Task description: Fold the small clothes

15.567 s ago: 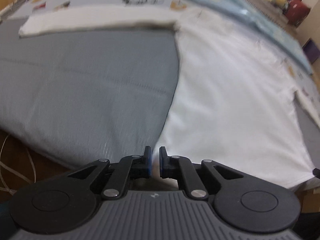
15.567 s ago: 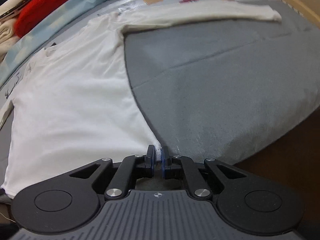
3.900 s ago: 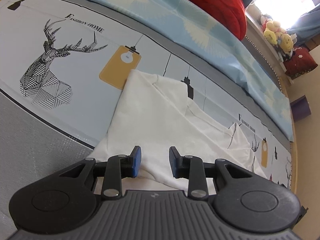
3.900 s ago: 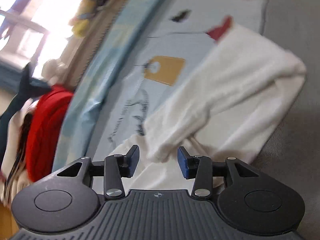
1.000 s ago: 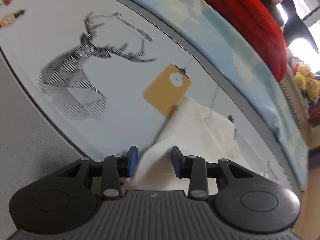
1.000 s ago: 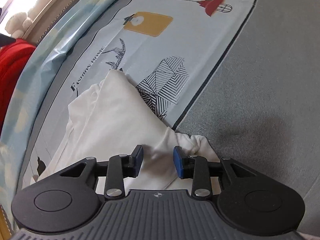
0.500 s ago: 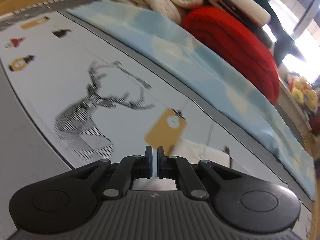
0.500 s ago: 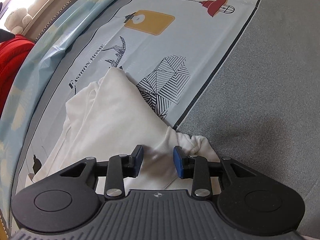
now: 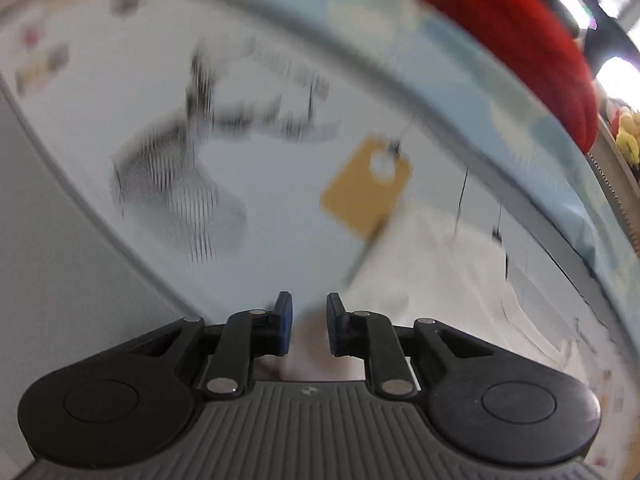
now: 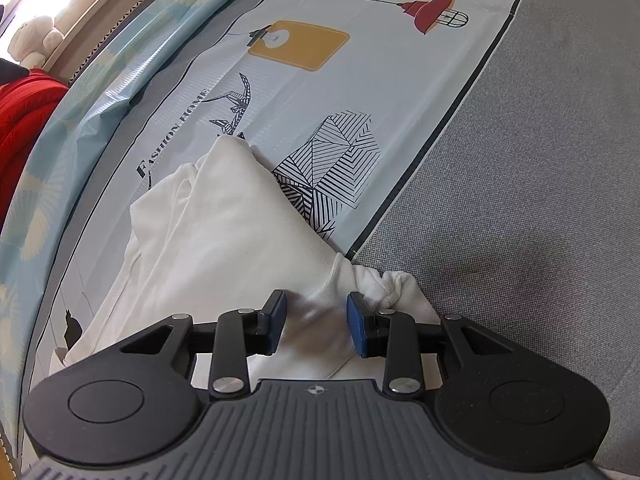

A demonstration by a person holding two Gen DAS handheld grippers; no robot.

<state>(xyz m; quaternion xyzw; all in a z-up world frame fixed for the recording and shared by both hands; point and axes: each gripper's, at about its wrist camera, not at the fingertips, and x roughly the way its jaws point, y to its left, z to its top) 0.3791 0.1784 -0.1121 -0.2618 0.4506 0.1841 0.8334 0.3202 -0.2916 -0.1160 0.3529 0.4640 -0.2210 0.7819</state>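
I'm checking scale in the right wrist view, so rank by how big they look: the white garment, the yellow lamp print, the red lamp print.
1. white garment
2. yellow lamp print
3. red lamp print
The garment lies nearest the camera, which inflates it.

black grippers (image 10: 316,312), seemingly blue finger pads (image 10: 357,322).

1 white garment (image 10: 224,240), 2 grippers (image 10: 316,322)

**A bedroom at home**

We're on a bed here: a printed bedsheet (image 10: 360,80) fills the middle of the right wrist view, lettered "Fashion Home", with a yellow lamp (image 10: 298,45) and a red lantern (image 10: 434,10) drawn on it. Grey bedding (image 10: 540,200) at right. Upper left, a white plush toy (image 10: 34,36) by a bright window. In the left wrist view, a red quilt (image 9: 500,28) upper right.
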